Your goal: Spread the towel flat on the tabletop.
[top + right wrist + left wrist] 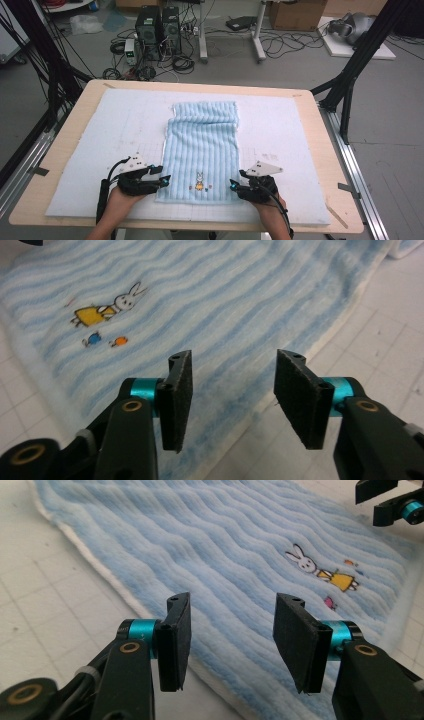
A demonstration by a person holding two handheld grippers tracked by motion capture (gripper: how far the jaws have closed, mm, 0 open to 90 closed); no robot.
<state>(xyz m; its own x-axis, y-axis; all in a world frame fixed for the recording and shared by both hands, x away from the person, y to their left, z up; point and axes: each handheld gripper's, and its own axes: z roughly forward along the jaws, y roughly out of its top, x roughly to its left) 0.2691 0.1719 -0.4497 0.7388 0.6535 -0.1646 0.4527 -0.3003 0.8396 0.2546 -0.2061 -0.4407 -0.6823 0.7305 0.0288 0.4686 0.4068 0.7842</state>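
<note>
A light blue ribbed towel (pixel 202 145) lies flat on a white gridded mat (pixel 100 130), with a small embroidered rabbit (pixel 200 181) near its front edge. My left gripper (pixel 164 176) hovers at the towel's near left corner, jaws open over the left edge (pixel 232 600), pads not pressing the cloth. My right gripper (pixel 234 182) is at the near right corner, also open, with the right edge of the towel (pixel 225 295) running beneath the gap (pixel 234 357). In the left gripper view the rabbit (pixel 320 570) sits ahead, and the right gripper (pixel 390 500) shows at the top right.
The mat rests on a wooden table (pixel 70 150) with black frame posts at both sides. The towel's far end (pixel 205 112) is slightly rumpled. Computers and cables lie on the floor beyond the table.
</note>
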